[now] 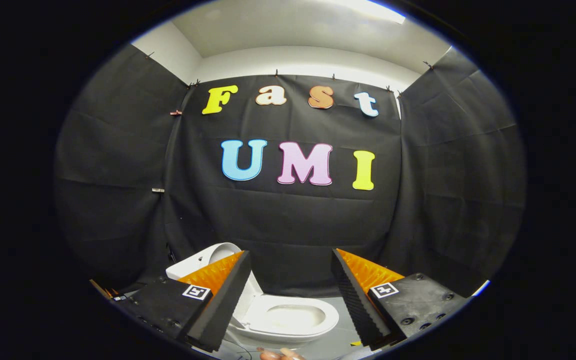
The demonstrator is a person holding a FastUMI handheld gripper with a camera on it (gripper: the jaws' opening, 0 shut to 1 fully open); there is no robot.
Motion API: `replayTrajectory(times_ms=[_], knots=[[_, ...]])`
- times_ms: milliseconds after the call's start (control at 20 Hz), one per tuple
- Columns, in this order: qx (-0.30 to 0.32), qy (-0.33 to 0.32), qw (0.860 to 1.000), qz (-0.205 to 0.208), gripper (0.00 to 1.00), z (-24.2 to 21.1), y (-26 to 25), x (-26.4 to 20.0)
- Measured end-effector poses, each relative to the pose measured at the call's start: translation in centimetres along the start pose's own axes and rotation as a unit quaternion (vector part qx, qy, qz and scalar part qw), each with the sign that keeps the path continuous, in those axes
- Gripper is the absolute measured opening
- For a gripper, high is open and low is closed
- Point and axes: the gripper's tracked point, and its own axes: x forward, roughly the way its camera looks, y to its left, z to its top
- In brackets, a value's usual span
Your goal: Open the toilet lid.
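Lid up, toilet open

The toilet (288,317) sits below and between the spread fingers (220,300), which hold nothing. Its lid (213,255) stands raised behind the left finger, the bowl and seat ring bare, so the job looks done; only backing away seems left. Grey floor (340,335) gives room around the bowl; black cloth walls (288,220) close in behind and at both sides.

A pale grey smooth floor (340,330) carries a white ceramic toilet (288,317), which stands directly on it against the foot of the black cloth booth wall (288,225). Its bowl lies open, the white lid (213,255) raised upright at the back. The tool (288,292) hangs above, fingers spread wide apart, holding nothing.
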Motion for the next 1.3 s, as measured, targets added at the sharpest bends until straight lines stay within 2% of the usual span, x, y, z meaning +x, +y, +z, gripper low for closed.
replayTrajectory(times_ms=[1300], knots=[[0.003,-0.004,1.0,-0.009,1.0,0.27,-0.58,-0.82]])
